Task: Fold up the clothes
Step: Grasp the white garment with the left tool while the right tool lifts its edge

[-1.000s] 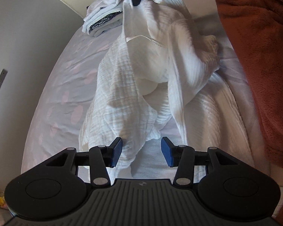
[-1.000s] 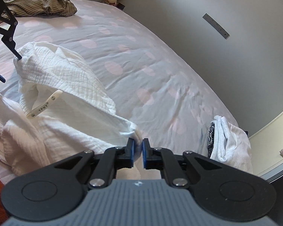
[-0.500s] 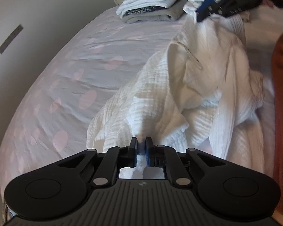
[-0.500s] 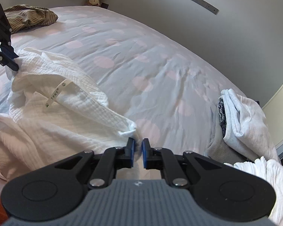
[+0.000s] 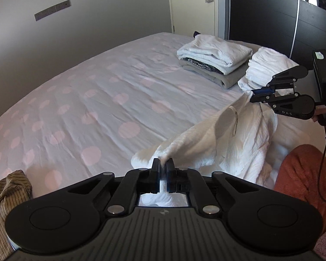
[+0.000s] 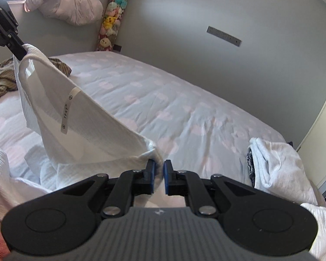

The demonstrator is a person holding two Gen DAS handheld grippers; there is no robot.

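Note:
A white crinkled garment (image 5: 239, 148) hangs above the bed, stretched between both grippers, its lower folds still resting on the sheet. My left gripper (image 5: 163, 166) is shut on one corner of its edge. In the left wrist view my right gripper (image 5: 253, 93) pinches the other corner at the far right, near the sewn-in label (image 5: 234, 119). In the right wrist view my right gripper (image 6: 159, 171) is shut on the bunched edge of the garment (image 6: 87, 119). There my left gripper (image 6: 18, 51) holds the raised corner at the upper left.
The bed (image 5: 97, 100) has a pale sheet with pink dots. A stack of folded clothes (image 5: 215, 58) and a white folded pile (image 5: 265, 65) lie at its far end. A striped garment (image 5: 8, 195) and a rust blanket (image 5: 304, 174) lie nearby. Plush toys (image 6: 113, 19) hang in the corner.
My left gripper closed on the garment's edge and rose with it. The right gripper lifted too, so the fabric went from a heap on the bed to a raised, stretched edge.

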